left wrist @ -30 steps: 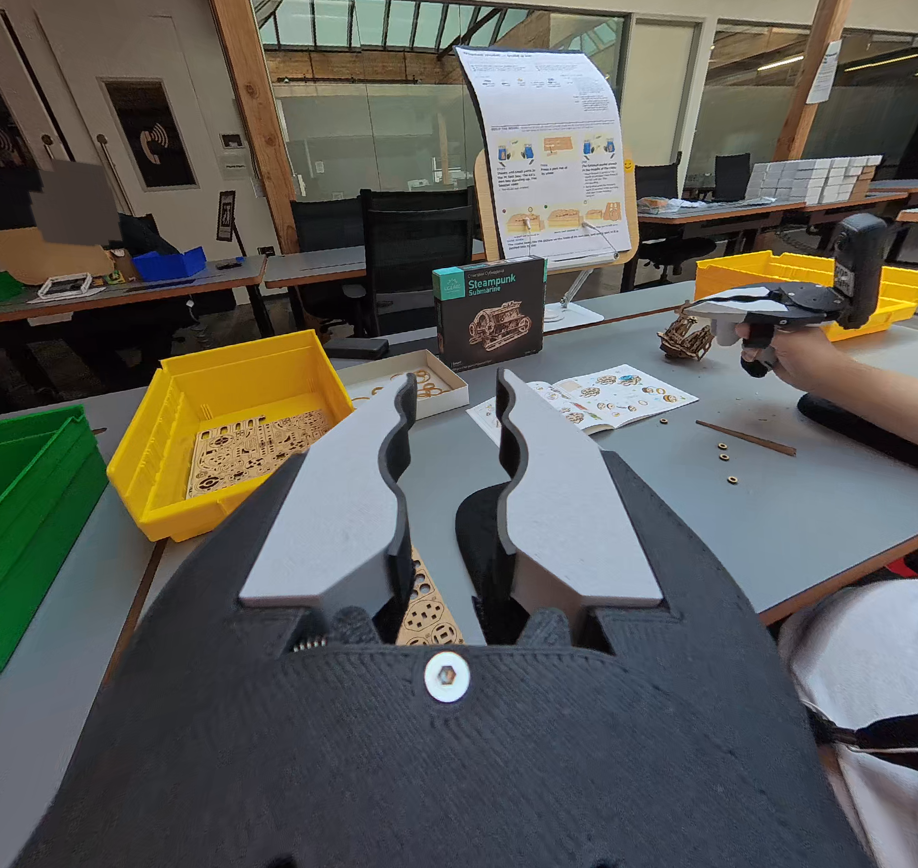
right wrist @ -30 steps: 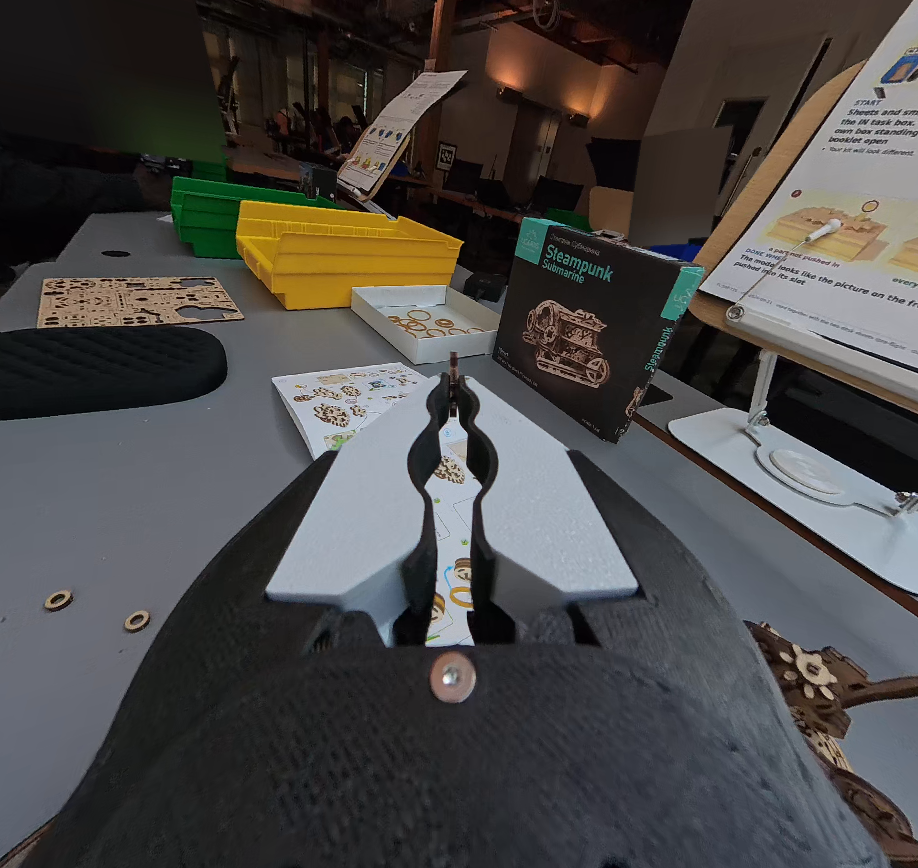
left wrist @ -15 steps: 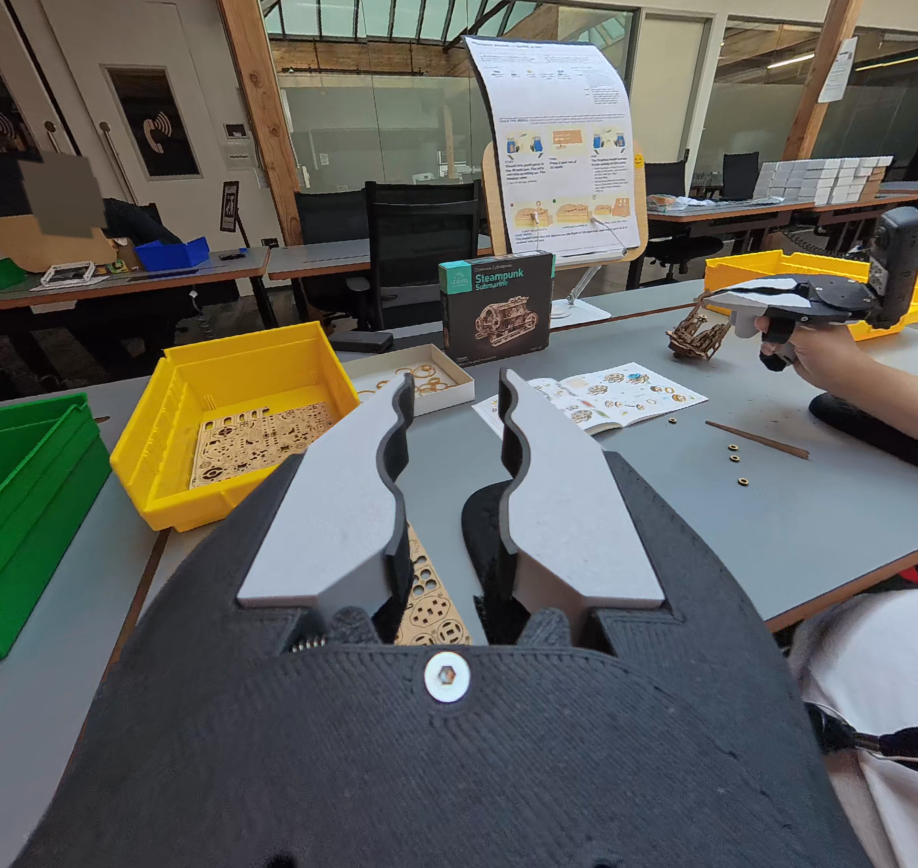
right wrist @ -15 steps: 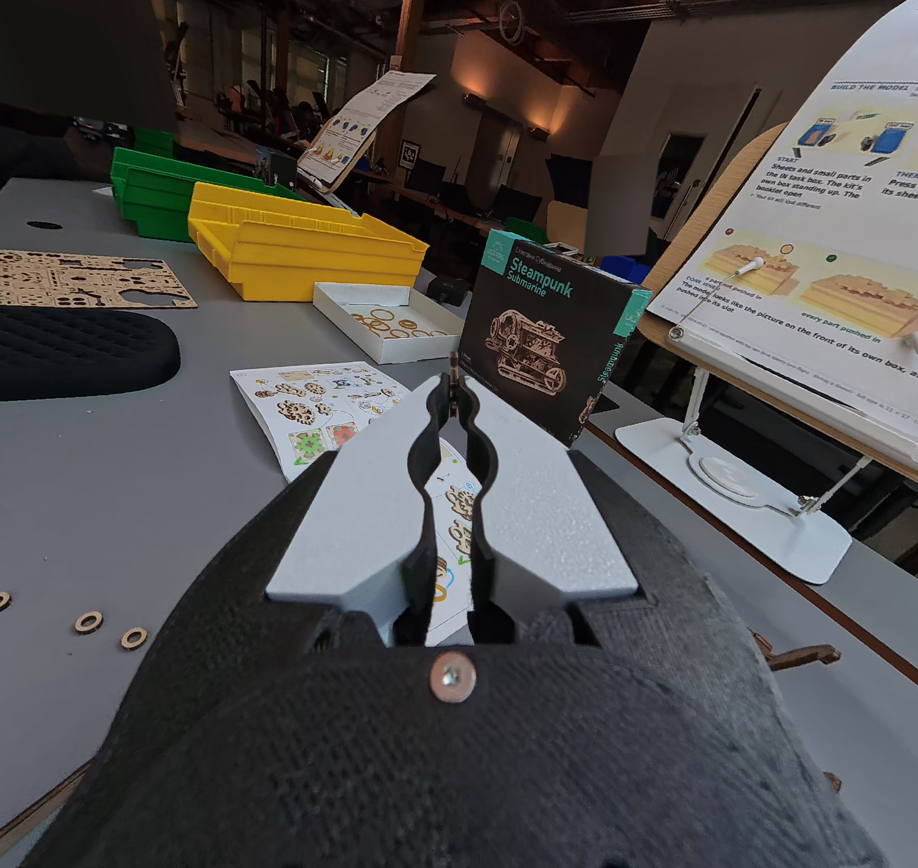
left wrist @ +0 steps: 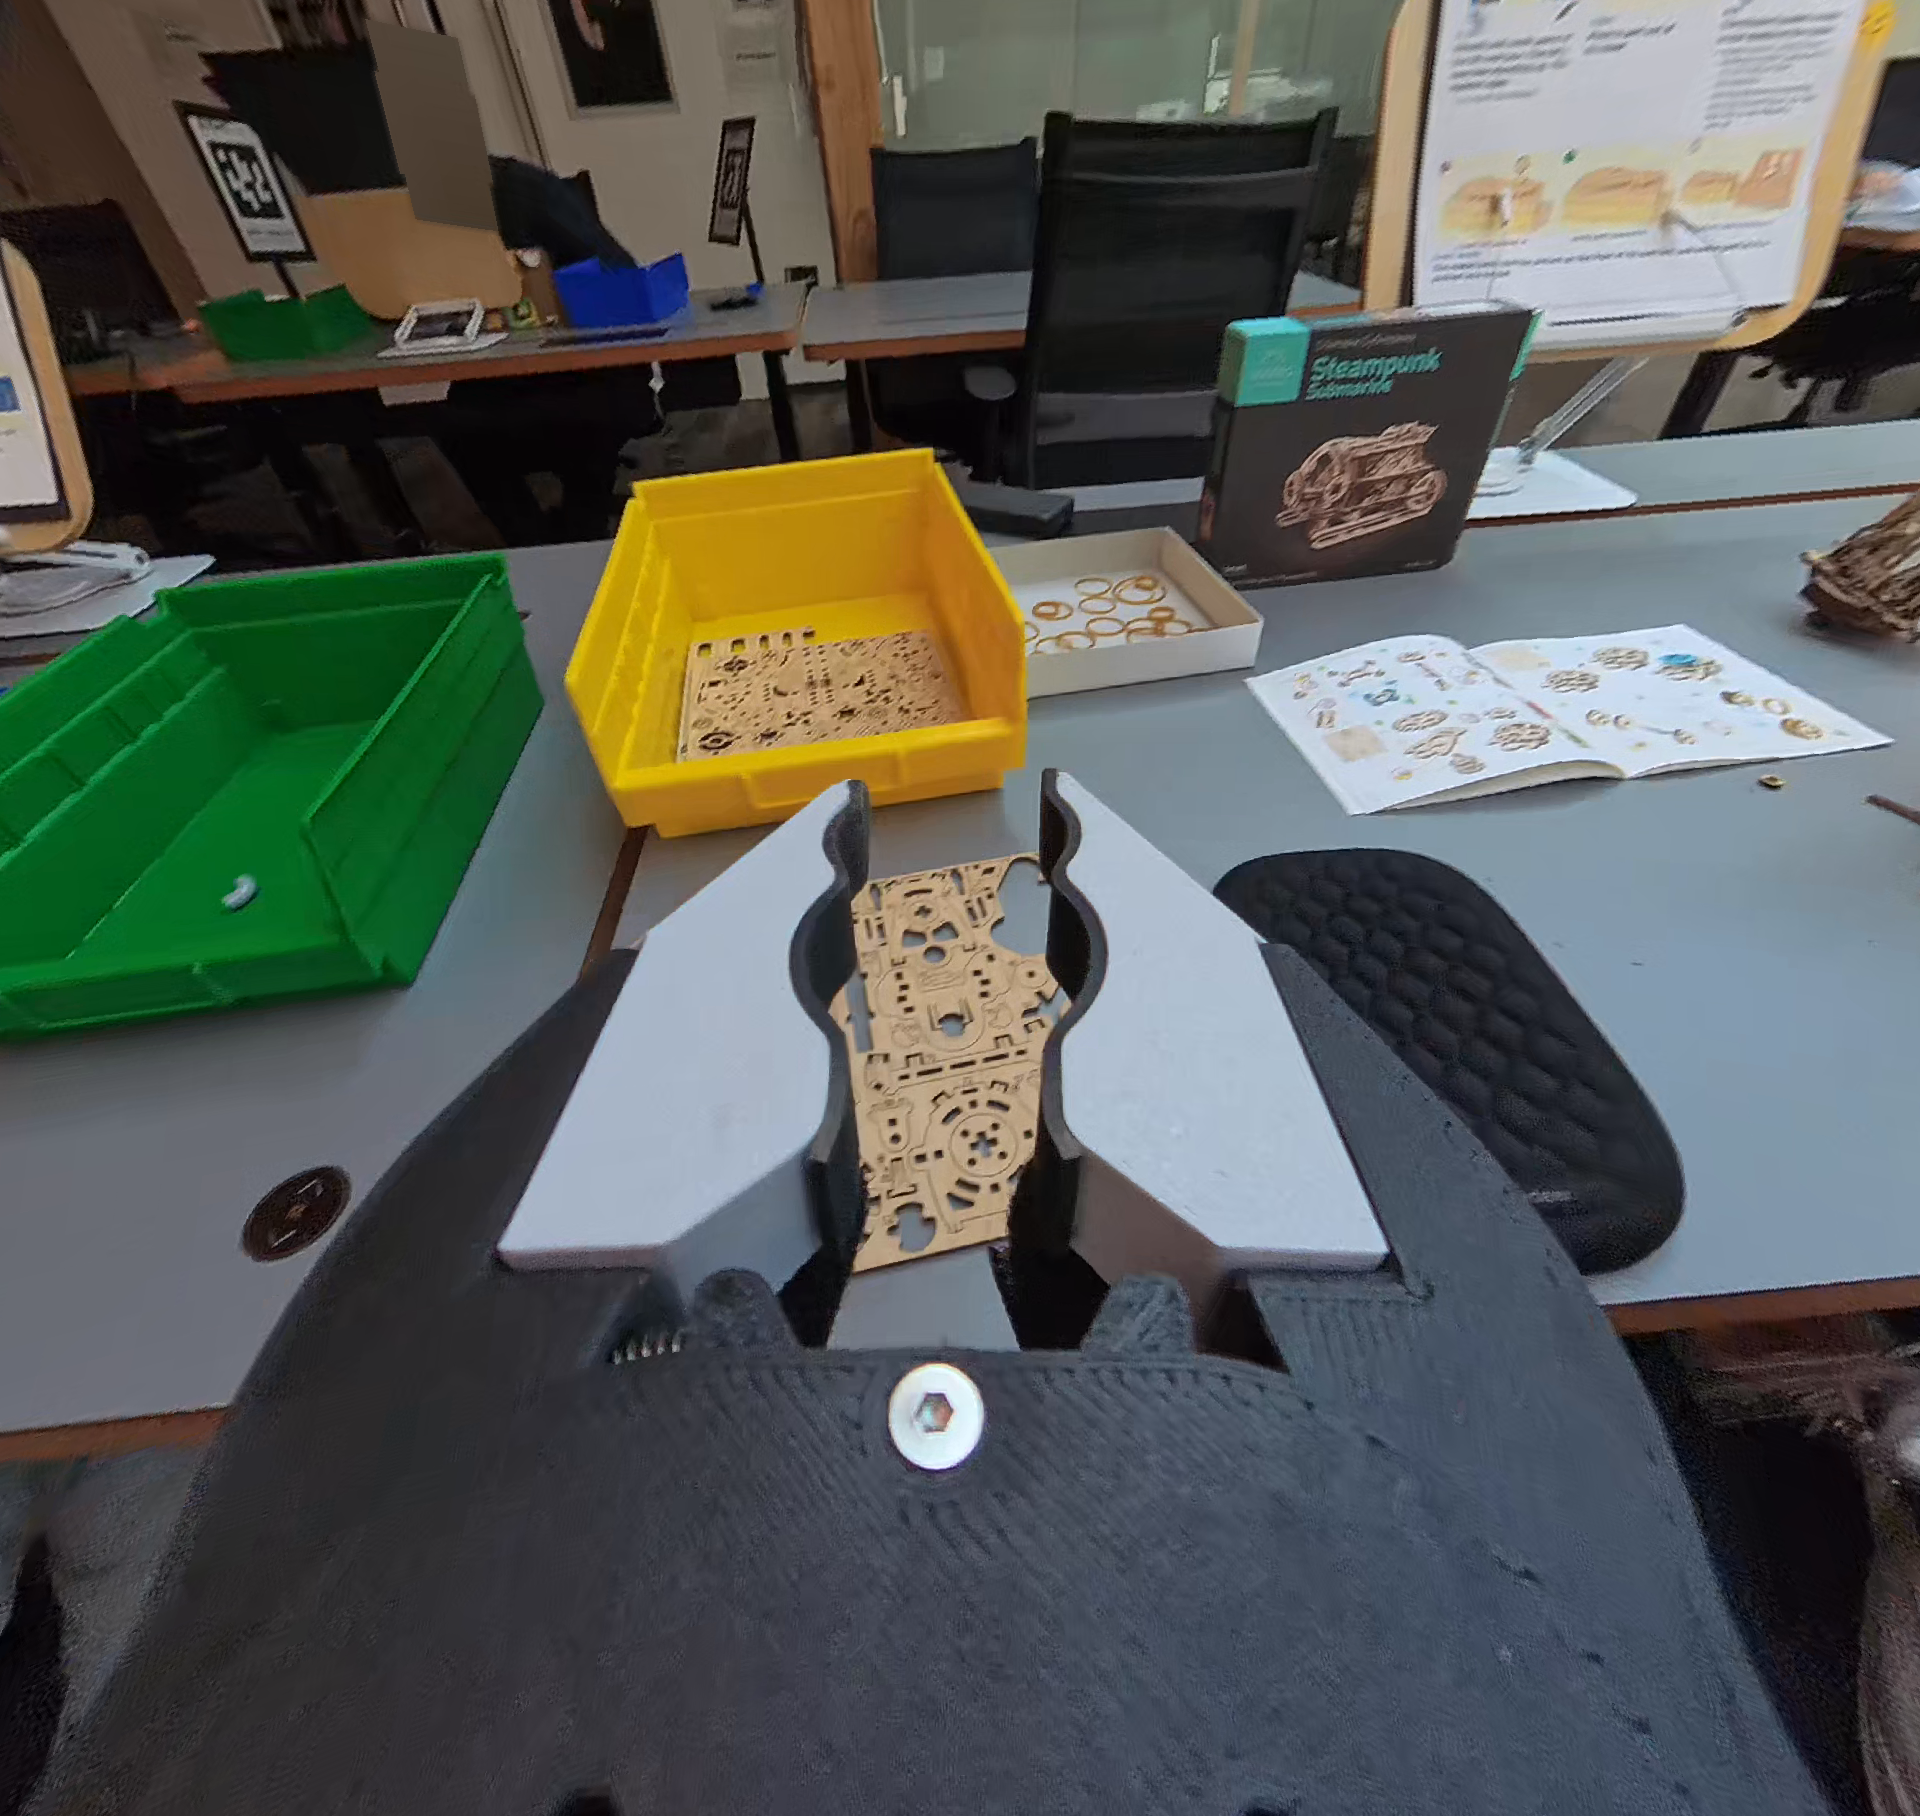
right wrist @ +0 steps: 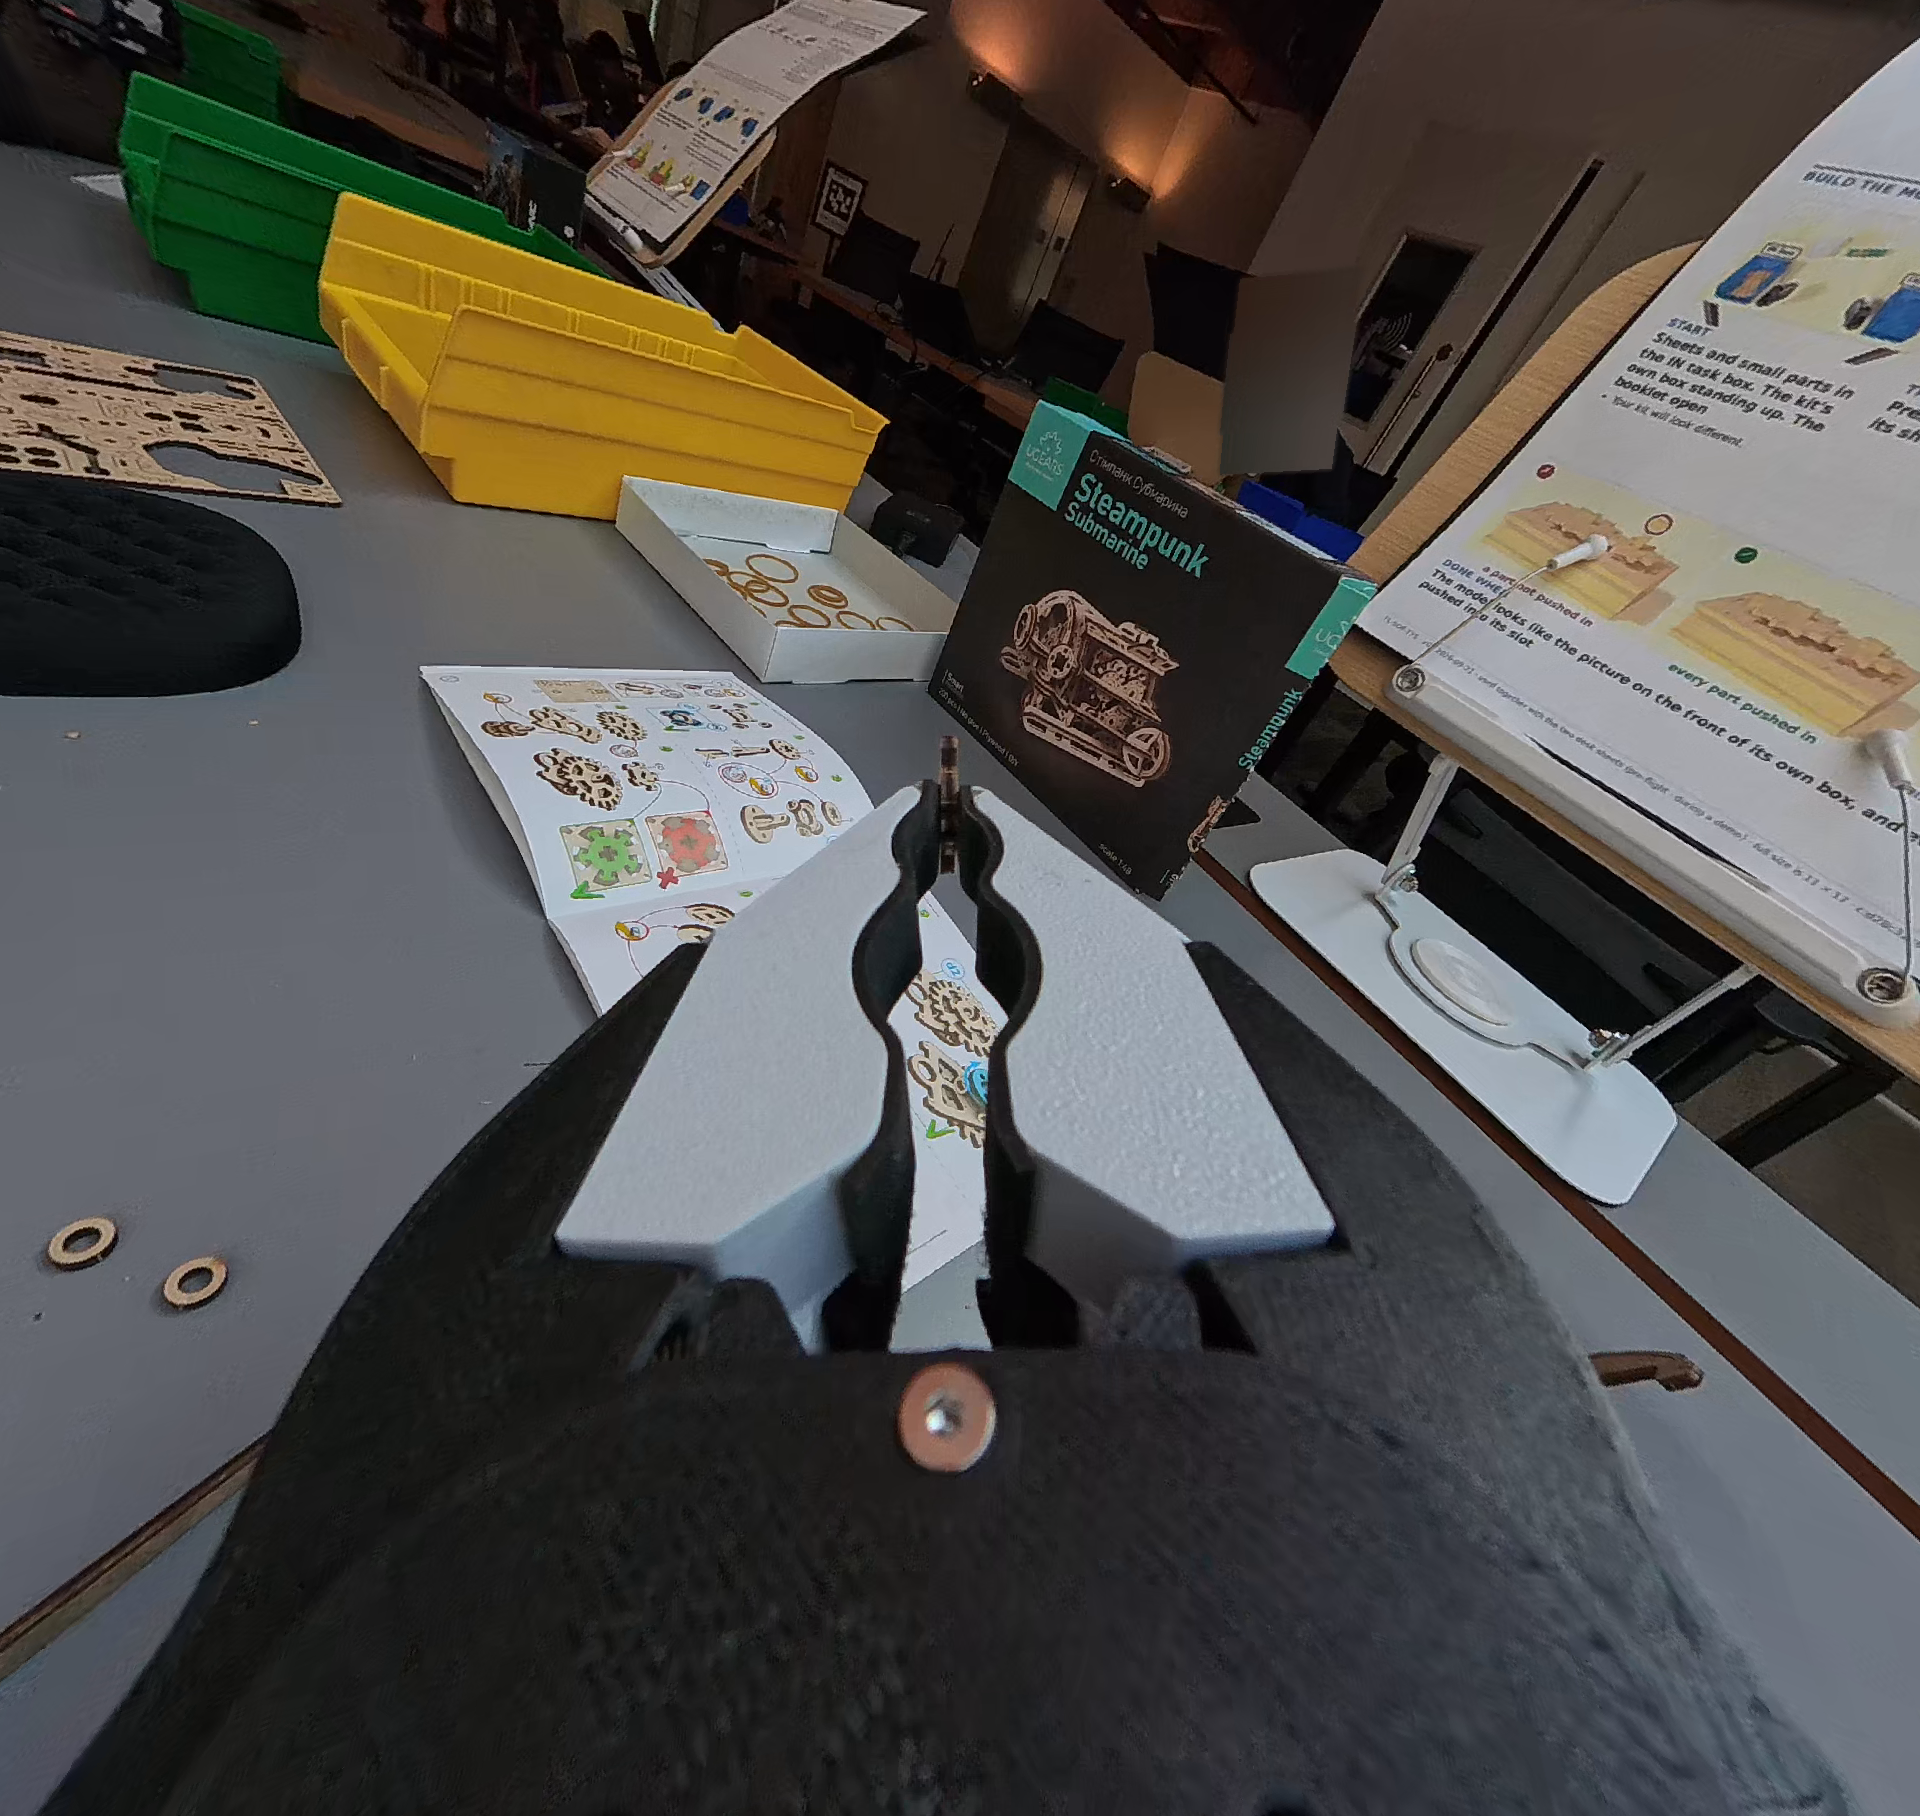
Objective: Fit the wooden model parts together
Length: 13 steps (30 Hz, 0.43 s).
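My left gripper is open and empty, hovering over a flat laser-cut wooden parts sheet that lies on the grey table; the sheet shows between its fingers. My right gripper is shut on a small thin wooden part that sticks up edge-on from its tips, above the open instruction booklet. The sheet also shows far left in the right wrist view. The partly built wooden model sits at the right edge of the left wrist view. Two wooden washers lie loose on the table.
A yellow bin holding another parts sheet, a green bin, a white tray of rings, the upright kit box, the booklet and a black pad surround the work spot. An instruction stand is at the right. The grippers' ends are close to 50 cm from one another.
My left gripper has swung left and tilted down, so the sheet now lies between its open fingers. My right gripper has shifted slightly, still shut on the small part.
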Available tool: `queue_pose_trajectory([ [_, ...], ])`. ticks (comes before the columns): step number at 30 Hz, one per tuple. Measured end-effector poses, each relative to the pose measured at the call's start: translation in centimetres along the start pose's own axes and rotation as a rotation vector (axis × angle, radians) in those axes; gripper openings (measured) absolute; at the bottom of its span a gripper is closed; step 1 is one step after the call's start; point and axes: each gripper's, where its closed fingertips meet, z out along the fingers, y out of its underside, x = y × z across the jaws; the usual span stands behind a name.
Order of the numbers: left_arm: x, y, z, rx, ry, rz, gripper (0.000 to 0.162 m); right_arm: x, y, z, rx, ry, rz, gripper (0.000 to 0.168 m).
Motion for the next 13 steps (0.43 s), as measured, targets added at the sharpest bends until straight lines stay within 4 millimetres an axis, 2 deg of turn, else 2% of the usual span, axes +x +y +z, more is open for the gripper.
queue_pose_trajectory([
  [3,-3.6,2.8,0.7,-0.092,-0.077,-0.033,0.030,0.1,0.1,0.0,-0.002,0.002,0.000,0.000],
  [6,-6.7,5.4,2.0,-0.132,-0.096,-0.143,0.030,0.0,0.2,0.0,-0.011,0.005,-0.009,0.000],
  [10,-8.3,8.5,4.0,-0.178,-0.011,-0.261,0.027,0.0,0.2,0.0,-0.017,0.011,-0.026,0.000],
  [11,-8.8,9.1,4.3,-0.190,-0.013,-0.254,0.018,0.0,0.2,0.0,-0.018,0.013,-0.026,0.000],
  [13,-9.6,10.1,4.9,-0.207,-0.034,-0.196,0.019,0.1,0.2,0.1,-0.019,0.015,-0.026,0.000],
])
